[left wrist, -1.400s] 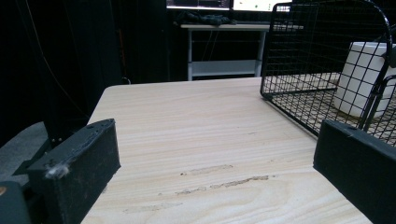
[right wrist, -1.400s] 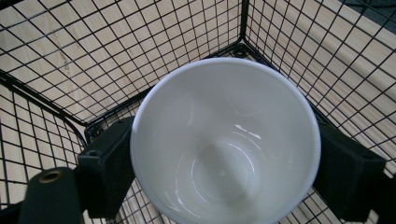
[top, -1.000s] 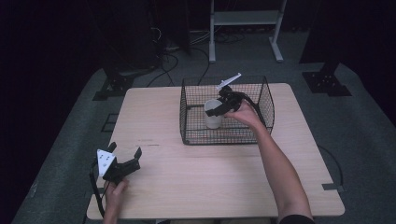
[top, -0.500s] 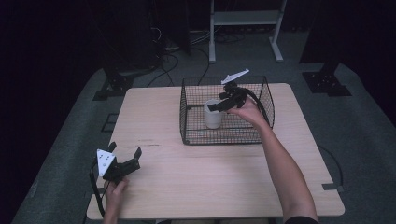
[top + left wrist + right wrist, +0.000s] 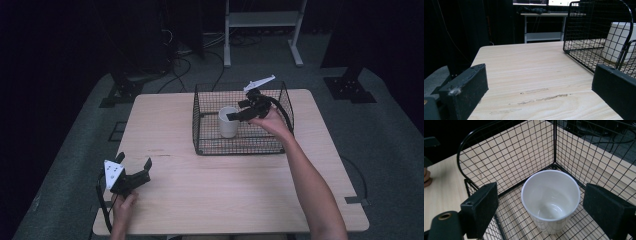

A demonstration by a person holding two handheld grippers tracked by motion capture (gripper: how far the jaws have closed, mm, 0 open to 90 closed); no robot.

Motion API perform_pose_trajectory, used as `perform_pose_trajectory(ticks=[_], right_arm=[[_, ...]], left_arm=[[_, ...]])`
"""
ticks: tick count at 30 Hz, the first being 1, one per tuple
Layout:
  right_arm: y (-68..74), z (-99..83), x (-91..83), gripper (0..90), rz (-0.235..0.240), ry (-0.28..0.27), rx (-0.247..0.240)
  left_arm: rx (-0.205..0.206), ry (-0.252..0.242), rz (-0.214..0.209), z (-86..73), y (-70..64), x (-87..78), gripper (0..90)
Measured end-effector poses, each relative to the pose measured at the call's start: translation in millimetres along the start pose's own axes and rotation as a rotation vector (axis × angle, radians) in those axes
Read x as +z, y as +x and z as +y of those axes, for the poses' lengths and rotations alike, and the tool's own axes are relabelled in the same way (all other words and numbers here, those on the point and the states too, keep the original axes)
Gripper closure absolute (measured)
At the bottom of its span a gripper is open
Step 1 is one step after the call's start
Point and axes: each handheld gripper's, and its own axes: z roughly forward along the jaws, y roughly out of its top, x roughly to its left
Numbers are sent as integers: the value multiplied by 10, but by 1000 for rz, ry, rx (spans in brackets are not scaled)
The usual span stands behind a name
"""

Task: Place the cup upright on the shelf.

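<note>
A white cup [image 5: 228,122] stands upright and empty in the left part of a black wire basket [image 5: 280,97] on the far side of the table. My right gripper [image 5: 239,110] hovers over the basket just right of the cup's rim, open. In the right gripper view the cup [image 5: 550,200] lies below and between the spread jaws, which do not touch it. My left gripper [image 5: 134,161] rests open near the table's front left corner, holding nothing. In the left gripper view its gripper [image 5: 539,92] faces the basket [image 5: 596,30] and the cup [image 5: 619,42] across bare wood.
The light wooden table [image 5: 165,125] has free surface left of and in front of the basket. A scuff mark [image 5: 541,95] lies just ahead of the left gripper. Beyond the table are a white shelf frame [image 5: 262,20], stand bases and cables on the floor.
My right gripper has drawn back slightly to the right, away from the cup. The cup stays where it was in the basket. The left gripper has not moved.
</note>
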Motion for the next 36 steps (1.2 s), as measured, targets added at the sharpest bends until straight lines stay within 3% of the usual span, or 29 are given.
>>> perform_pose_trajectory(ticks=[8, 36], right_arm=[[67, -27, -149, 123, 16, -31, -14], [334, -239, -432, 123, 63, -43, -69]], left_arm=[[-2, -1, 2, 0, 0, 3, 0], [-3, -1, 1, 0, 2, 3, 0]])
